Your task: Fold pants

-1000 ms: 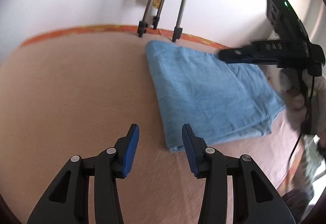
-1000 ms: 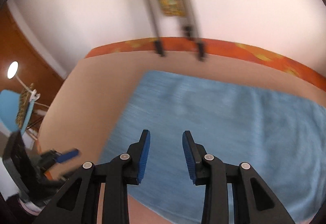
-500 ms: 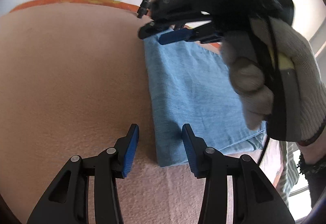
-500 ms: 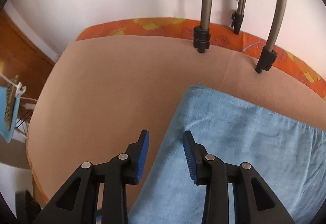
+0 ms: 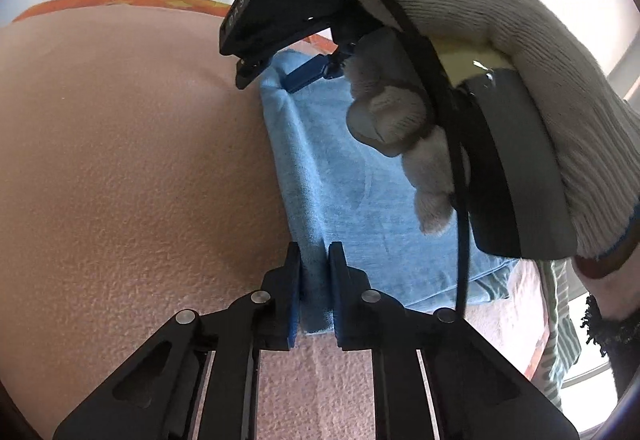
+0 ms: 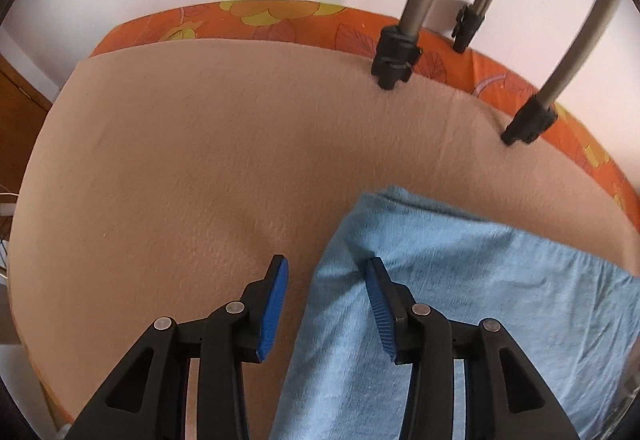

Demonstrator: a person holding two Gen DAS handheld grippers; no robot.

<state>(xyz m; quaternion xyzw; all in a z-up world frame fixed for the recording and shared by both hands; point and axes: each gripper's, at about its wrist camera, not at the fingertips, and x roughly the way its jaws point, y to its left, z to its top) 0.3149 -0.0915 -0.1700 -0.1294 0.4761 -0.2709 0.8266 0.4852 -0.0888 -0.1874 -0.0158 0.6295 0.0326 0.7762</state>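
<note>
The light blue folded pants (image 5: 352, 196) lie on a peach-coloured padded surface (image 5: 132, 160). My left gripper (image 5: 314, 260) is shut on the near left edge of the pants, with cloth pinched between its blue pads. My right gripper (image 6: 326, 274) is open and straddles the far left edge of the pants (image 6: 460, 304): one finger is over the bare surface (image 6: 180, 168), the other rests on the cloth. In the left wrist view the right gripper (image 5: 280, 64) and the white-gloved hand (image 5: 500, 88) holding it fill the upper right.
Three metal tripod legs (image 6: 404, 32) stand on the far edge of the surface, just beyond the pants. An orange floral border (image 6: 256, 20) runs along the far edge under a white wall. Striped cloth (image 5: 560, 344) hangs at the right.
My left gripper has moved forward and shut on the near edge of the pants. My right gripper has swung left across the pants to their far left edge, staying open.
</note>
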